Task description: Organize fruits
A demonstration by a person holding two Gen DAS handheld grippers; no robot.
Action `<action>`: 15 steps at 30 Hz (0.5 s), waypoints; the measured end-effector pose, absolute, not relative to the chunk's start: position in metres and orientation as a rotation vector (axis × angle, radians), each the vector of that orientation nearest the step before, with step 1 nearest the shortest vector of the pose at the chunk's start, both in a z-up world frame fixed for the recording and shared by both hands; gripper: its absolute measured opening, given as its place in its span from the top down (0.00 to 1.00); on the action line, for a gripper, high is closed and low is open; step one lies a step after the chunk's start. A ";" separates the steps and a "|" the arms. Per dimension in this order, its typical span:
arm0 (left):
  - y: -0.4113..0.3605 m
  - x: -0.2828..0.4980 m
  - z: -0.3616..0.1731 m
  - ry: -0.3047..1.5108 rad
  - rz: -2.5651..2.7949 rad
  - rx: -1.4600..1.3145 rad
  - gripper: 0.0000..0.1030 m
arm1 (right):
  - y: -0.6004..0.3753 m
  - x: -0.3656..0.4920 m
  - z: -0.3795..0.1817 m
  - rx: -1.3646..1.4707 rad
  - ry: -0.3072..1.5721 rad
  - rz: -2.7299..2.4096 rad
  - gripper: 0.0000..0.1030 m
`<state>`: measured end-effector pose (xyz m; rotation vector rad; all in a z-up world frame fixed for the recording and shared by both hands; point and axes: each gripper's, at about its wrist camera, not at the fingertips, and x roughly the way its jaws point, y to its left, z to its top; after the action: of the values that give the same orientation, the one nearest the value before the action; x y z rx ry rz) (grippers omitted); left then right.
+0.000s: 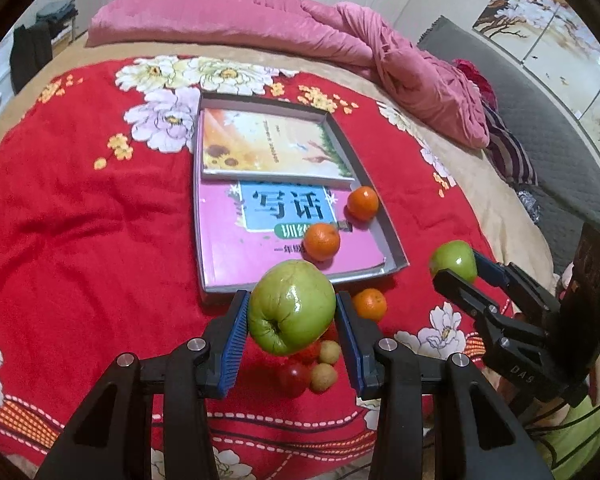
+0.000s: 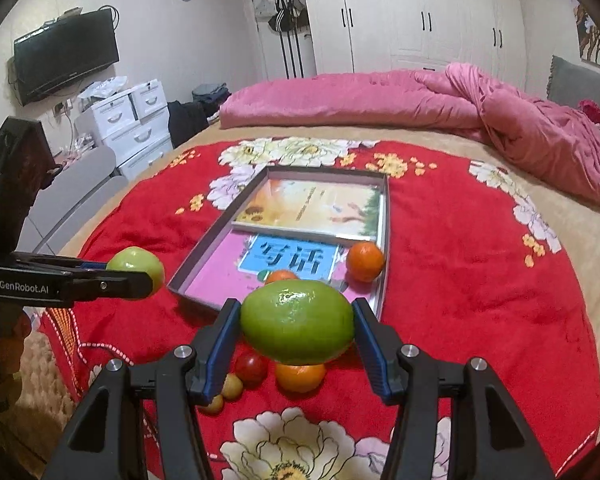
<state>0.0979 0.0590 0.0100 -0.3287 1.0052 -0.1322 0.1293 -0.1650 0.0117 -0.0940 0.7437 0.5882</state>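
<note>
My left hand-held gripper [image 1: 292,312] is clenched on a green apple [image 1: 292,307], its blue pads pressing the fruit from both sides, and the apple hangs clear of the red flowered blanket [image 1: 80,220] on the bed, just short of the near edge of the shallow grey tray [image 1: 394,248]. My right hand-held gripper [image 2: 298,322] grasps a second green apple [image 2: 298,322] the same way, lying sideways between its pads and also off the blanket, close to the tray's near corner. I take the tray as my landmark. Inside it lie two books, a pink one [image 1: 236,248] at the near end and a sunflower-covered one [image 1: 268,144] at the far end. Two oranges sit in the tray: one [image 1: 321,242] on the pink book near the front wall, the other [image 1: 363,203] farther back against the right wall. Outside the tray, just in front of its near edge, a third orange [image 1: 369,304] rests on the blanket. Nearer to me than that, under my left apple, lie a small red fruit [image 1: 293,378] and two small yellowish fruits [image 1: 323,377] close together. Well beyond the tray's far end a pink quilt [image 1: 260,24] is heaped across the bed.
</note>
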 end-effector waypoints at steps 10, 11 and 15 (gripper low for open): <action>0.059 0.109 0.023 0.961 -0.092 -0.317 0.58 | -0.167 0.145 0.030 -0.089 0.695 0.581 0.46; 0.059 0.110 0.024 0.956 -0.088 -0.314 0.58 | -0.167 0.146 0.032 -0.090 0.691 0.581 0.46; 0.056 0.116 0.027 0.941 -0.064 -0.294 0.58 | -0.165 0.151 0.037 -0.090 0.676 0.581 0.46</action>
<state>0.1160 0.0556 0.0268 -0.2941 0.9408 -0.0639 0.1514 -0.1654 0.0366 -0.0903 0.6764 0.5805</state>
